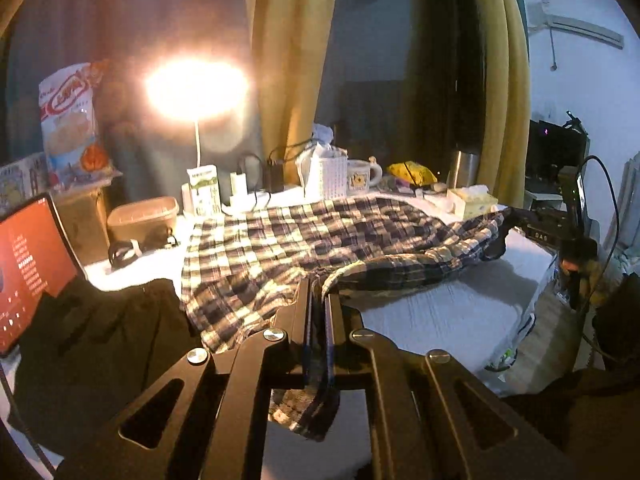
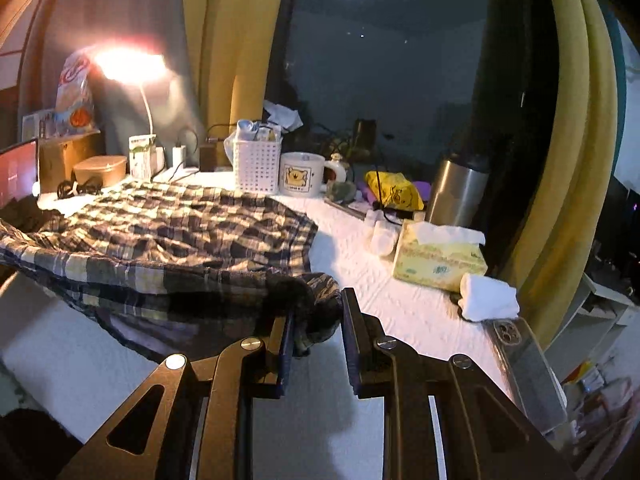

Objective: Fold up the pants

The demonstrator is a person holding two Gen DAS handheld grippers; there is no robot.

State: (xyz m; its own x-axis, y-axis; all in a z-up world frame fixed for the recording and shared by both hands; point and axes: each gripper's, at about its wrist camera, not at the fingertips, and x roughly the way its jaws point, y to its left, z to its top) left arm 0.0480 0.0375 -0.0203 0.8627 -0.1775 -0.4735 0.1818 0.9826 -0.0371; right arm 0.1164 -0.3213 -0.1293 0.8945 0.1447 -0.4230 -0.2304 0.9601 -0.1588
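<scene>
Item: plaid pants (image 1: 280, 240) spread along desk (image 1: 440, 312) near edge | left gripper (image 1: 319, 292) clamped on one hem corner | right gripper (image 2: 316, 312) apparently pinching the opposite bunched corner, jaws narrow | I read long axis running gripper-to-gripper, hem lifted.

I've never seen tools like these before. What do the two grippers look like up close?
Both are matte black metal. The left gripper and right gripper each have two flat fingers lined with blue pads, angled linkage arms with slot cut-outs, and round silver pivot screws.
</scene>
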